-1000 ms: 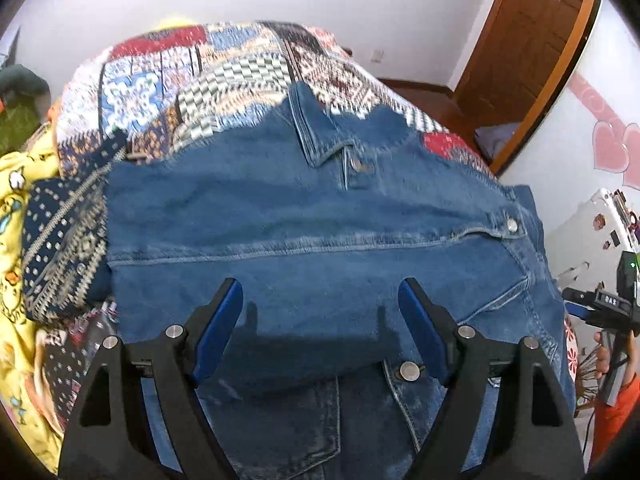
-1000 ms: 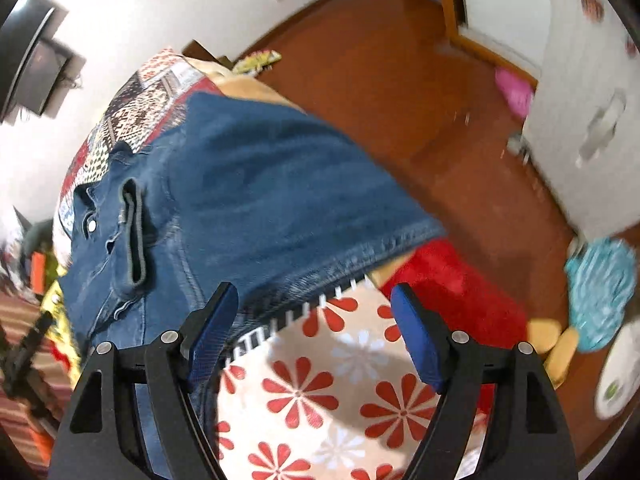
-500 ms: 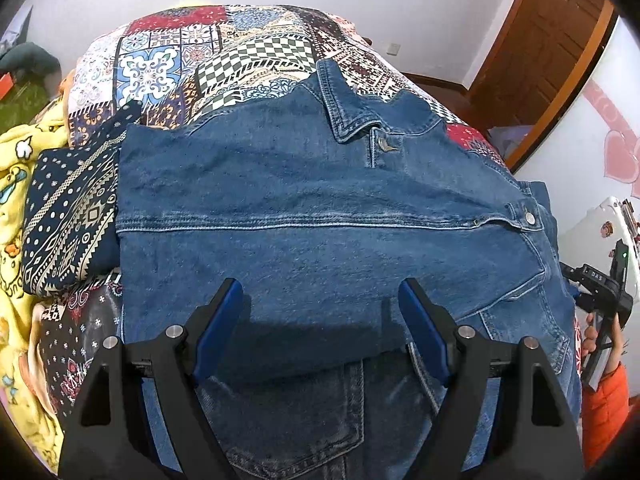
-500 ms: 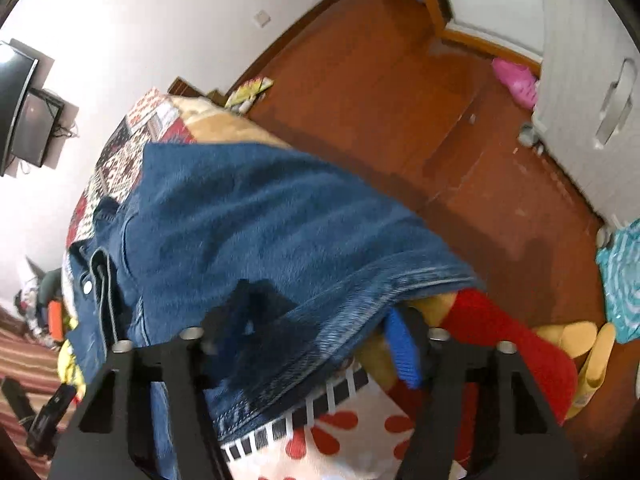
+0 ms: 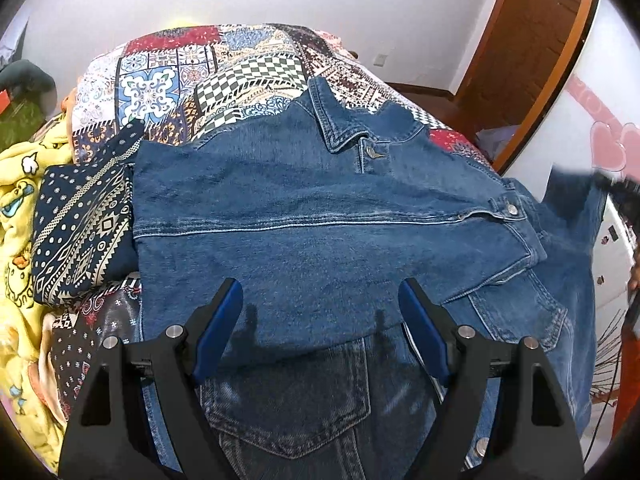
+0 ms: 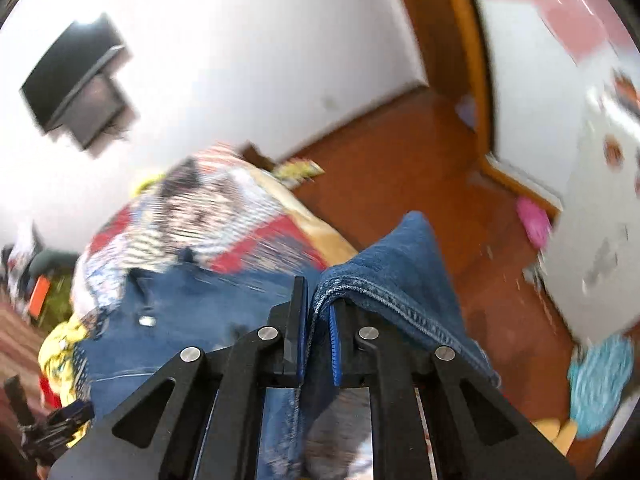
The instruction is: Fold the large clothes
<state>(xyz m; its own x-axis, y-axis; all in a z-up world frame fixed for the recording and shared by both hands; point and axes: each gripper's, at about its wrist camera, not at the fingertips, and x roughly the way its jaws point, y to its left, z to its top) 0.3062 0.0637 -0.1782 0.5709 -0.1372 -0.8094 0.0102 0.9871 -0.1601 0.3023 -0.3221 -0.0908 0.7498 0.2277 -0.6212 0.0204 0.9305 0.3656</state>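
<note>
A blue denim jacket lies spread on the patchwork bed cover, collar at the far side, one sleeve folded across its front. My left gripper is open and empty, hovering over the jacket's near part. My right gripper is shut on the hem edge of the denim jacket and holds it lifted off the bed's right side. In the left wrist view that lifted denim edge rises at the far right.
A navy patterned cloth and a yellow blanket lie at the bed's left. A brown wooden floor, a wooden door and white furniture are to the right. A dark screen hangs on the wall.
My right gripper has shut on the jacket's hem at the bed's right edge and lifted it up. My left gripper has stayed open, drawing back a little over the jacket.
</note>
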